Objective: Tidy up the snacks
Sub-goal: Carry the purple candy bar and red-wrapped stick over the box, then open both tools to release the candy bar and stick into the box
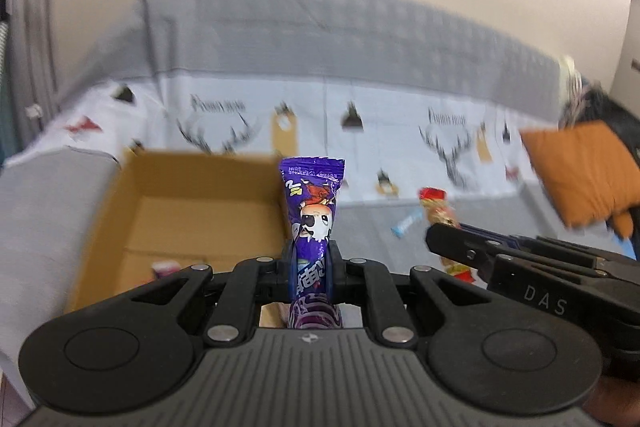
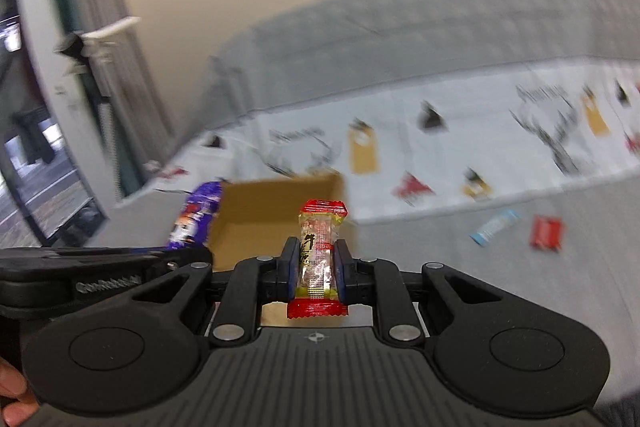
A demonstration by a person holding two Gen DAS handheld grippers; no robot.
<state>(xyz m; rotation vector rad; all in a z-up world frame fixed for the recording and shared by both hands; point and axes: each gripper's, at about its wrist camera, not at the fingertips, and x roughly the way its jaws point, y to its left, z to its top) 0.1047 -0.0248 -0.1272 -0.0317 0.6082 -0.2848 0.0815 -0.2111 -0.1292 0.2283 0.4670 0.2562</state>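
Item one: a purple snack packet (image 1: 314, 211) with a cartoon face, which we found clamped upright between the fingers of the left gripper (image 1: 311, 265), its sealed top edge rising over the near right corner of the cardboard box (image 1: 192, 203). In the right wrist view the same purple packet (image 2: 196, 219) stood just left of the box (image 2: 280, 223), held by the left gripper's dark arm.

Item two: a clear-and-red wrapped candy (image 2: 320, 255), pinched narrow between the blue pads of the right gripper (image 2: 318, 269), upright, with the box's open cavity directly behind it. In the left wrist view we logged this candy (image 1: 438, 215) to the right of the box, held out on the right gripper (image 1: 444, 239).

Item three: the box itself, brown, open-topped, resting on the grey sofa seat (image 1: 40, 227). One small packet (image 1: 164, 269) lay on its floor; we could not read its type.

Item four: loose snacks on the seat right of the box, namely a blue-and-white bar (image 2: 494, 227) and, farther right, a red packet (image 2: 546, 233), apart from each other.

Item five: a printed throw with antler motifs (image 1: 360, 131) over the sofa back behind the box, and an orange cushion (image 1: 584, 171) well to the right.
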